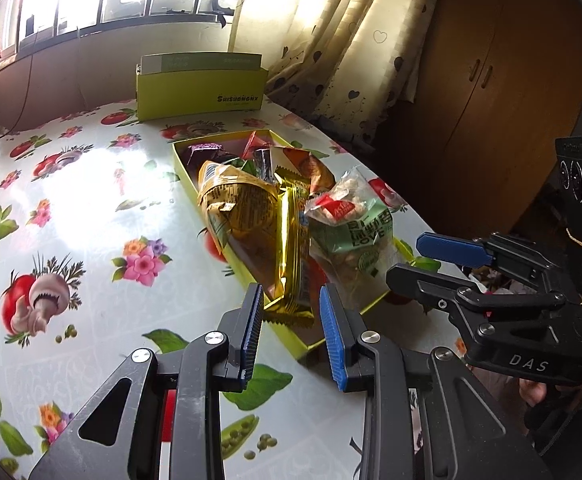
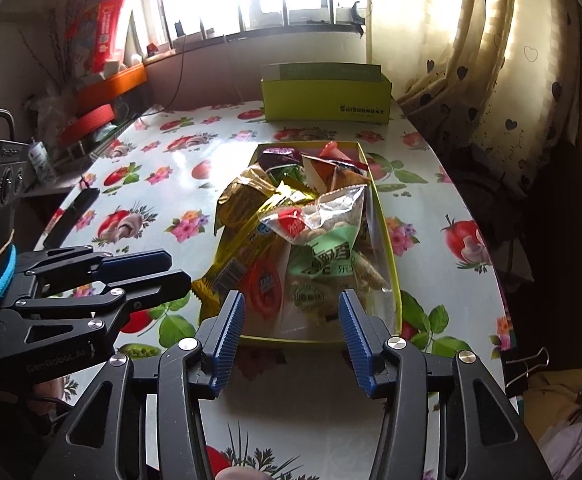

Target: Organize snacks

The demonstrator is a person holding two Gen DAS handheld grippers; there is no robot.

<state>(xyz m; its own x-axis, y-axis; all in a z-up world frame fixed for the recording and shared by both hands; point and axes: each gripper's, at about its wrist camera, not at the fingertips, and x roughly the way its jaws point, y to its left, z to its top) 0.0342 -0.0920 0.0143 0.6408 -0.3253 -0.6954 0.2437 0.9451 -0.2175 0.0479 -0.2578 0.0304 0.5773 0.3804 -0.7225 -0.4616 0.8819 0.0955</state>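
Note:
A shallow yellow-green tray (image 1: 183,172) (image 2: 391,248) lies on the flowered table, piled with snack packs. A gold bag (image 1: 239,208) (image 2: 247,196), a gold bar wrapper (image 1: 291,248) (image 2: 243,256) and a clear green-printed nut bag (image 1: 351,224) (image 2: 323,248) lie on top, with small purple and red packs at the far end. My left gripper (image 1: 291,334) is open and empty at the tray's near corner. My right gripper (image 2: 293,340) is open and empty just before the tray's near edge. Each gripper also shows in the other's view: the right one (image 1: 431,264) and the left one (image 2: 171,268).
A yellow-green box lid (image 1: 199,88) (image 2: 327,96) stands upright at the table's far edge by the window. Curtains (image 1: 351,60) and a wooden cabinet (image 1: 491,80) are to the right. Cluttered shelves (image 2: 91,100) stand left of the table. A binder clip (image 2: 531,364) sits at the right edge.

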